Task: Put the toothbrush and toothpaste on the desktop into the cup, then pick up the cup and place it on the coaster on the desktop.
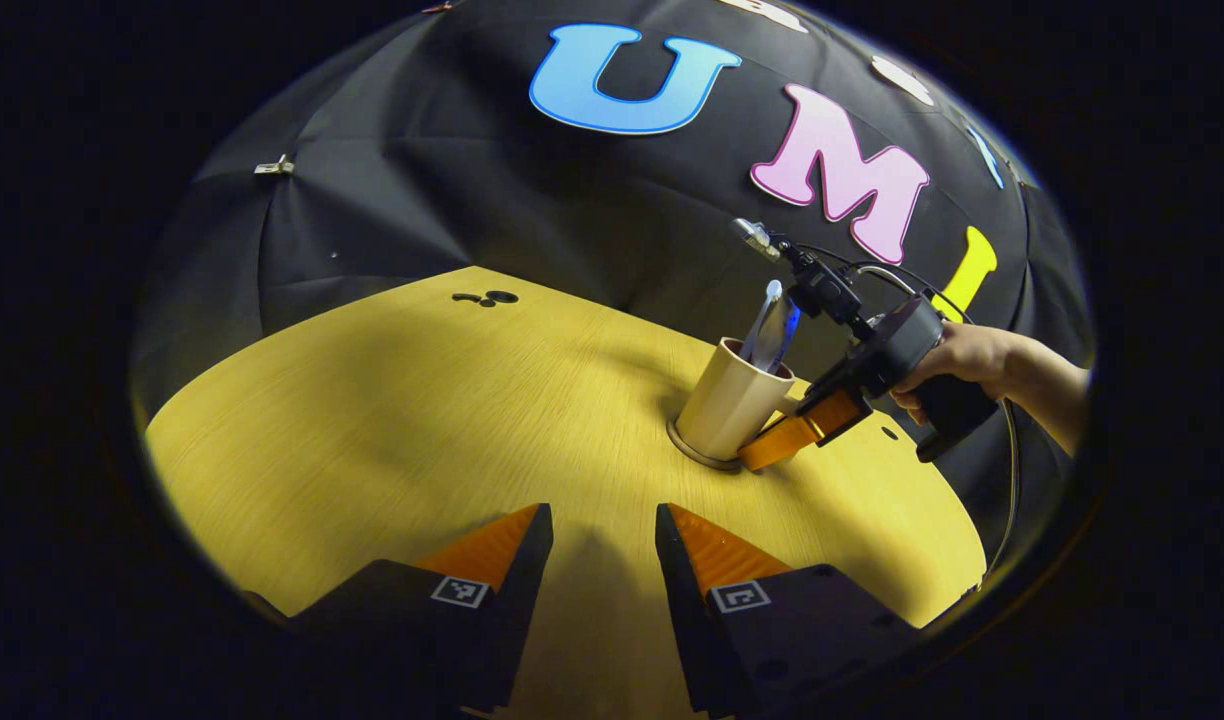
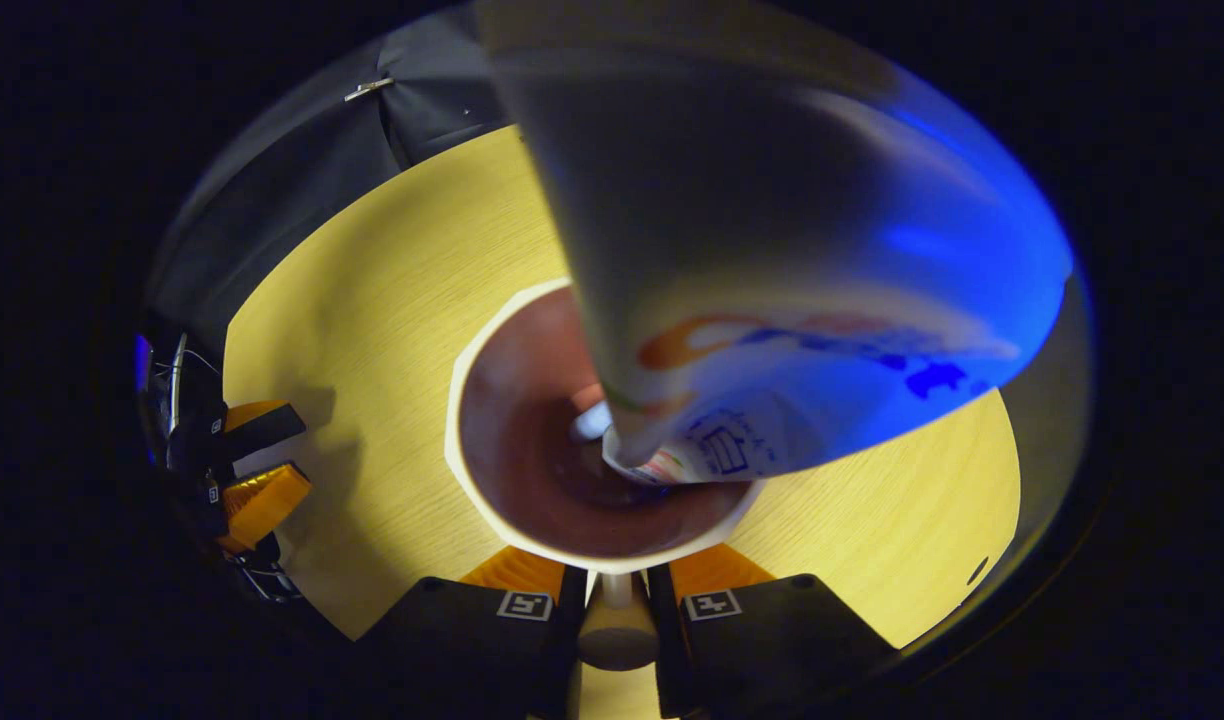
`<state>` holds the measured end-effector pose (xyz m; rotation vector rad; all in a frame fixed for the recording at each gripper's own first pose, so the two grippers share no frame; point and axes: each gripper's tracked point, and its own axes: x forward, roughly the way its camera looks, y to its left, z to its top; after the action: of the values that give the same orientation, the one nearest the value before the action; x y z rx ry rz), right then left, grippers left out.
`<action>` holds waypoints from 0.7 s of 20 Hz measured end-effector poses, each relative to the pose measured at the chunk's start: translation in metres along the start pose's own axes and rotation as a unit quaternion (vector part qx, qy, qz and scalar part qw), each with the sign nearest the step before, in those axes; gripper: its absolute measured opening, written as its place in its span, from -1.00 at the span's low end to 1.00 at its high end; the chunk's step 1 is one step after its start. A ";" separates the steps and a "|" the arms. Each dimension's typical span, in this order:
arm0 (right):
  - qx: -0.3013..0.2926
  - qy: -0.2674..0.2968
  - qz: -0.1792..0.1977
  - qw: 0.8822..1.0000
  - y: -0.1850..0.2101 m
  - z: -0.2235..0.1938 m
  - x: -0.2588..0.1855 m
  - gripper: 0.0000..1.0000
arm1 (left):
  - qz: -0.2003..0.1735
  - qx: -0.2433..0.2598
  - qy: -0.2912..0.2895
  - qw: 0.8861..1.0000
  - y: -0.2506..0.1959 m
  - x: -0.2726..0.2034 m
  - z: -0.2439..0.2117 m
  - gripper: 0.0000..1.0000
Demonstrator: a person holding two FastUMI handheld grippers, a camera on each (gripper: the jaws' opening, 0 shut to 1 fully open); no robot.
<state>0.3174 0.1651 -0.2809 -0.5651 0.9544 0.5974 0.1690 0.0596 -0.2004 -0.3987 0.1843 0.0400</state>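
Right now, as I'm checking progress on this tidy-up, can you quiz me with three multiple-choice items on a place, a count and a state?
1. Where is the cup?
A. On the coaster
B. On its side
C. Between the left fingers

2. How many things stand in it?
A. None
B. Two
C. Four

3. The left hand-held gripper is:
A. Shut on the toothbrush
B. Shut on the cup
C. Open, empty

Answers:
1. A, the cup sits on the coaster.
2. B, toothbrush and toothpaste.
3. C, the left hand-held gripper shows bare table between its fingers.

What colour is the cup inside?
Dark brown inside the cup, cream rim; right gripper view shows it best.
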 end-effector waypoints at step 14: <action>0.019 -0.035 -0.011 0.999 -0.013 0.006 -0.027 0.53 | 0.006 0.011 0.004 1.000 -0.005 -0.003 0.000 0.32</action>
<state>0.3182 0.1543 -0.2523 -0.5170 0.8898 0.5748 0.1668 0.0554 -0.1982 -0.3766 0.1952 0.0487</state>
